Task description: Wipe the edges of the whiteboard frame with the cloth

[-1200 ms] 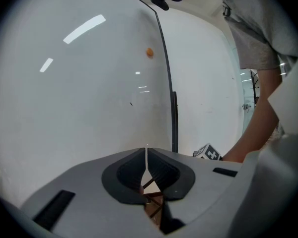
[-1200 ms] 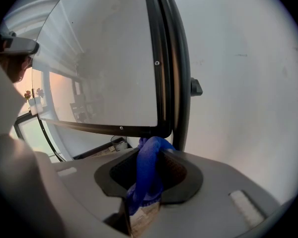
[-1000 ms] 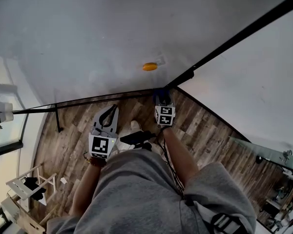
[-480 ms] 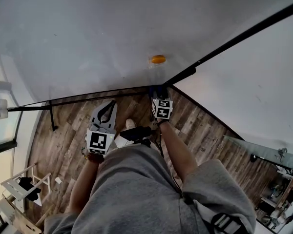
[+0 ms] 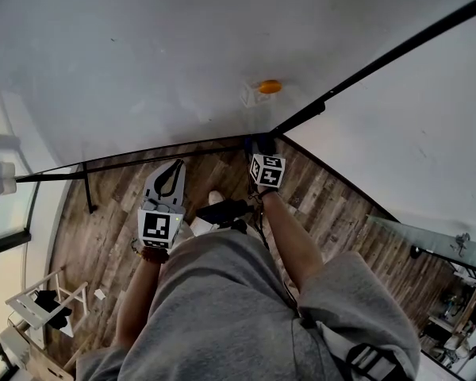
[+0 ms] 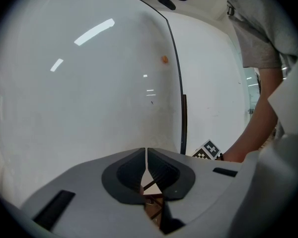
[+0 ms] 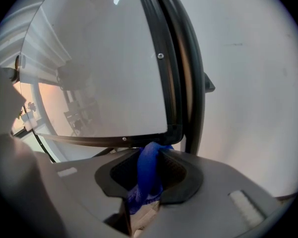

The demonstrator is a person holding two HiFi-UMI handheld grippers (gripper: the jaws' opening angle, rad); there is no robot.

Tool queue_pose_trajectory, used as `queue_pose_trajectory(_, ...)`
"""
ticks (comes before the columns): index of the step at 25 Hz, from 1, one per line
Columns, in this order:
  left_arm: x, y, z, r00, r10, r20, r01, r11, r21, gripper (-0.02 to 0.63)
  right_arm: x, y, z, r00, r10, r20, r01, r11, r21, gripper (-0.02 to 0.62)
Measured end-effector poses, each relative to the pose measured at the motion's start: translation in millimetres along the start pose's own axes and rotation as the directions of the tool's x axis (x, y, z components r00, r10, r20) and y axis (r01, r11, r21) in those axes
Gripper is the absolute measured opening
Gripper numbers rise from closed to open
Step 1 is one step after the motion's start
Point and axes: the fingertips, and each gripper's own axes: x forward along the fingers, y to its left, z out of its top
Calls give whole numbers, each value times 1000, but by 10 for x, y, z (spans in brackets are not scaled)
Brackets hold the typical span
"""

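I see the whiteboard point(image 6: 89, 83) glossy and smooth, with reflections. Its frame point(image 7: 176, 73) looks black and half-glossy. At the frame's lower corner the blue cloth point(image 7: 149, 172) is soft fabric. Below the frame, the floor point(image 5: 103, 228) is matt wood planks.

Left claw point(image 6: 146, 158) closed, empty, right claw point(image 7: 152, 156) clamping cloth point(image 7: 146, 183)

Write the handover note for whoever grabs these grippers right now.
Left gripper: jaws together, empty, facing the whiteboard.
Right gripper: shut on the blue cloth, cloth tip at the lower corner of the whiteboard frame.
Done: cannot tell which edges are wiped.
Left: likely run the cloth along the frame edges from this corner.
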Motion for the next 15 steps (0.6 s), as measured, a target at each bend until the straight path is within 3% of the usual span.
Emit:
queue_pose_trajectory(7, -9, 43, -20, 1000, 5, 8, -5, 1000, 24, 21, -7, 125, -14, 1000, 21, -5, -21, 999, -26, 115)
queue_pose_trajectory(15, -23, 72, -147, 1000, 15, -9, -15, 1000, 1, 21, -5, 157, -21, 999, 35, -8, -35, 999, -5, 114)
